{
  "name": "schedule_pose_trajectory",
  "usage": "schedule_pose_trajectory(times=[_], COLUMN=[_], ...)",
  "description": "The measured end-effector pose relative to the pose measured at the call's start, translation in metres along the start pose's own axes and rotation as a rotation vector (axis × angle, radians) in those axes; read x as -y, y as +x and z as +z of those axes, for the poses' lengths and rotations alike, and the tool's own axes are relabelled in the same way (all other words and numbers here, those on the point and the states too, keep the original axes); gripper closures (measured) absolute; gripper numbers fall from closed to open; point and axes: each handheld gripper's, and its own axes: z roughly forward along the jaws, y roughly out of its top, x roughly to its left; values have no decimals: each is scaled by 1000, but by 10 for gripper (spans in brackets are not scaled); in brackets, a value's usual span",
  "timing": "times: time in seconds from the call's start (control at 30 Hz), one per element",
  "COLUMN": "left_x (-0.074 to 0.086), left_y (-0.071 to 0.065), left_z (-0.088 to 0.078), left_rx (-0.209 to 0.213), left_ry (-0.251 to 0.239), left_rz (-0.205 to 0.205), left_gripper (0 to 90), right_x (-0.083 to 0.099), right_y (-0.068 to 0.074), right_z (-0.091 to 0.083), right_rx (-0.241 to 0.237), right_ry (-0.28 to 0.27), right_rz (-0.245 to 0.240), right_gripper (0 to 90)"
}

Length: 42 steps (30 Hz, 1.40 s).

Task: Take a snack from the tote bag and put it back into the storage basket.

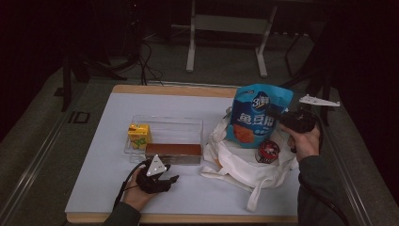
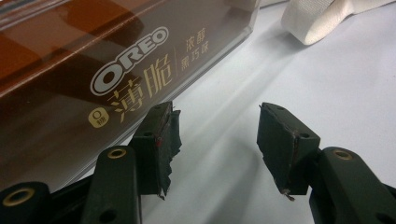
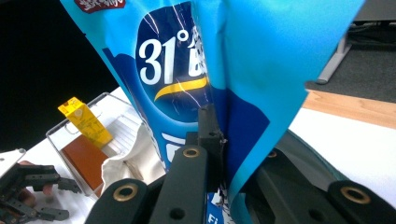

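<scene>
Two grippers are at work on my feed, and I place everything against the clear plastic tray (image 1: 165,126) on the white table (image 1: 94,188). My right gripper (image 1: 282,120) sits well to the right of that tray, its jaws pinched tight on a fold of the blue snack bag (image 1: 254,113), which hangs upright above the white cloth tote bag (image 1: 240,165); in the right gripper view the bag's crease (image 3: 224,116) runs straight down between the black jaws. A small round red-and-black tin (image 1: 267,151) lies on the tote, just below the snack bag and still right of the tray. Inside the tray, a yellow drink carton (image 1: 139,135) stands at the left end, and a brown Oreo box (image 1: 173,151) lies flat along the near wall. My left gripper (image 1: 164,176) rests on the table just in front of the tray's near side, close to the Oreo box; in the left gripper view its jaws stand partly apart with only bare table between them, and the box's printed side (image 2: 126,79) looms just beyond the left jaw, through the tray's clear wall.
</scene>
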Motion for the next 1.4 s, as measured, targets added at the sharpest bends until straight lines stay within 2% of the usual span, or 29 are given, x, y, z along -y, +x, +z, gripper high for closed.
schedule_pose_trajectory(times=[0.6,0.9,1.13,1.4], left_x=[0,0,0,0], left_y=[0,0,0,0], left_z=[1,1,1,1], left_rx=[2,3,3,2], left_ry=[2,5,7,8], left_rz=[0,2,2,3], left_gripper=[466,465,464,463], right_x=[-15,-27,-31,-34], right_y=[9,23,30,43], right_z=[-9,-14,-21,-25], right_rx=[-39,-52,-63,-84], right_ry=[-24,-16,-26,-15], right_rz=[15,-5,-3,-26], right_gripper=[884,888,888,889])
